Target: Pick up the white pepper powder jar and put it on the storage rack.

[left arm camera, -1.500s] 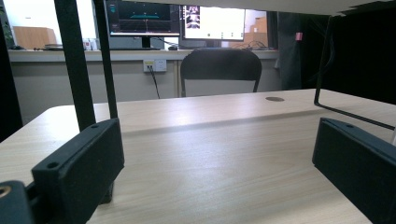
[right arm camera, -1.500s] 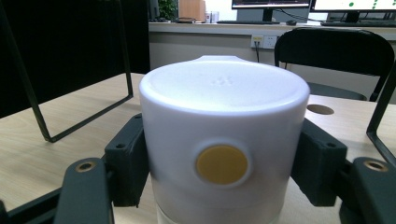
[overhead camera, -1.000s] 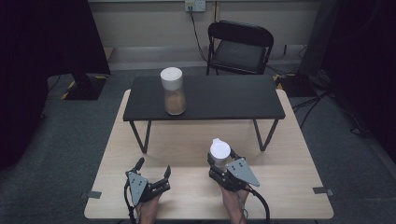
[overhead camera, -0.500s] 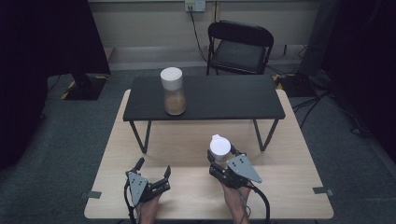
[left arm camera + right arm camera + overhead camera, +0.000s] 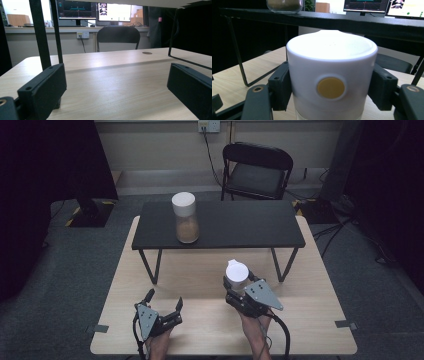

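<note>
Since a second ago the right gripper (image 5: 239, 285) has carried the white-lidded cylindrical jar (image 5: 236, 271) slightly forward, toward the black raised shelf (image 5: 240, 227); the left gripper (image 5: 162, 309) hasn't moved.

Right gripper: jaws closed on the jar's white plastic lid, one pad on each side, yellow round dot (image 5: 330, 87) facing its camera. Jar sits directly ahead of the tool, between the jaws, and seems lifted just off the light wooden table (image 5: 310, 320), though I can't confirm clearance.

Left gripper: jaws wide apart, holding nothing, resting low on the table; bare tabletop ahead of it, shelf legs beyond.

Containers: second white-lidded glass jar (image 5: 185, 217) stands on the shelf, ahead and to the left of the right tool, roughly a third full of brown granular stuff. Contents of the held jar can't be made out; its body is hidden below the lid.

Risks, my read:
- Grip is on the lid only. If the lid isn't seated, the body could drop out.
- Shelf edge is just above and ahead of the tool. Lifting too late could clip the jar against it.
- Smooth lid could slip or rotate in the pads.
</note>
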{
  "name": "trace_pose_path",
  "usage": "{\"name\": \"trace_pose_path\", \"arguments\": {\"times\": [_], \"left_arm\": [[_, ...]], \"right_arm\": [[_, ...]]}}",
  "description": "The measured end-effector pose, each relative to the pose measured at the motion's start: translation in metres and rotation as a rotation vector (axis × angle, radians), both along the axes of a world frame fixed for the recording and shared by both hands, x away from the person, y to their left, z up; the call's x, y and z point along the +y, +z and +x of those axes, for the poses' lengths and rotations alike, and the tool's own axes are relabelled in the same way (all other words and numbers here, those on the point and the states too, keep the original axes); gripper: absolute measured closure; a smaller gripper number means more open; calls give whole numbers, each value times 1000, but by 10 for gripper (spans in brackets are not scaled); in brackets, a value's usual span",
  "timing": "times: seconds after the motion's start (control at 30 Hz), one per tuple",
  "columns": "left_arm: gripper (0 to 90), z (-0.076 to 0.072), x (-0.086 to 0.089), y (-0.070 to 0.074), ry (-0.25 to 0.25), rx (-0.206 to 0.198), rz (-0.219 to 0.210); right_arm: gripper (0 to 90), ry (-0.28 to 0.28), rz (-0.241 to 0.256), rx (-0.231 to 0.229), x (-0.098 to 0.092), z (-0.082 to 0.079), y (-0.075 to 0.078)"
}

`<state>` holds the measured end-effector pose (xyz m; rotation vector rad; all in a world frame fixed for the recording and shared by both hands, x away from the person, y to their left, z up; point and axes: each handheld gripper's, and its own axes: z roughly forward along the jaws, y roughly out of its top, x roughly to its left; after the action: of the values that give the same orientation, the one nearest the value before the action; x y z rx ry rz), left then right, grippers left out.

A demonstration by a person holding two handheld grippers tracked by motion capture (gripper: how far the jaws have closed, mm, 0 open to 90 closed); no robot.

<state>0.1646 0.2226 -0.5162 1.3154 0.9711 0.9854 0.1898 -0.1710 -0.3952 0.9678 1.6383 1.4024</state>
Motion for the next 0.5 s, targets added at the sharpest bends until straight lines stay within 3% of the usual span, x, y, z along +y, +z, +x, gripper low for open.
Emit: {"name": "trace_pose_path", "arguments": {"times": [0.5], "left_arm": [[19,0,0,0,0,0,-1]], "right_arm": [[301,17,2,-20,-4,4,21]]}}
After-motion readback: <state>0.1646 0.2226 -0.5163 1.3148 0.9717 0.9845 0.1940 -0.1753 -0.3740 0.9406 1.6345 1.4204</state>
